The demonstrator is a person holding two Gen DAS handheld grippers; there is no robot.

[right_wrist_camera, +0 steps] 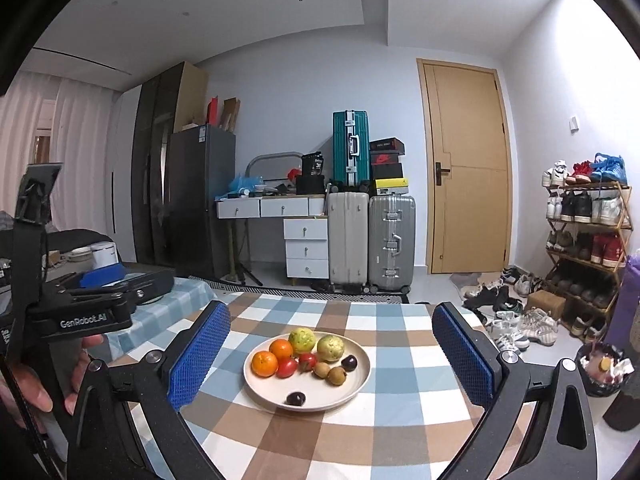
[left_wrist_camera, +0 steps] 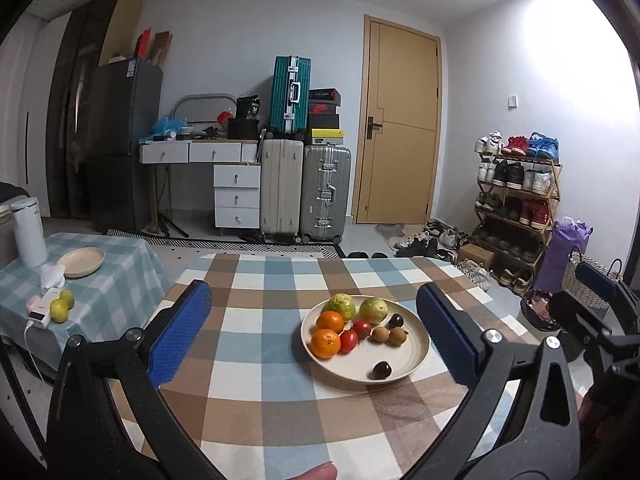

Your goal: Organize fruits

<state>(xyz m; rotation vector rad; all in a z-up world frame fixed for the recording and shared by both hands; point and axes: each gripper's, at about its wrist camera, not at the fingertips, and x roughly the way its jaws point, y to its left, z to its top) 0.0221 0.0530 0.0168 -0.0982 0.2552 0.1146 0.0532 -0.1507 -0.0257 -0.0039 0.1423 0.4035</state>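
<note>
At the centre of the right wrist frame, a plate (right_wrist_camera: 354, 390) of fruit sits on the checked table (right_wrist_camera: 400, 420), dead ahead of the right gripper (right_wrist_camera: 334, 356), jaws wide apart and empty. The left gripper (left_wrist_camera: 316, 334), likewise spread, sees the plate (left_wrist_camera: 408, 356) slightly right of centre. Oranges (right_wrist_camera: 264, 363) lie left, a lone dark fruit (right_wrist_camera: 296, 399) nearest; nothing blocks the approach.

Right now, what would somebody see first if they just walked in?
The plate of fruit in the middle of the checked table: two oranges, two green fruits, red and brown ones, and a dark cherry alone near the front rim. Next, the blue fingers spread wide on either side, and the suitcases stacked by the far wall.
</note>
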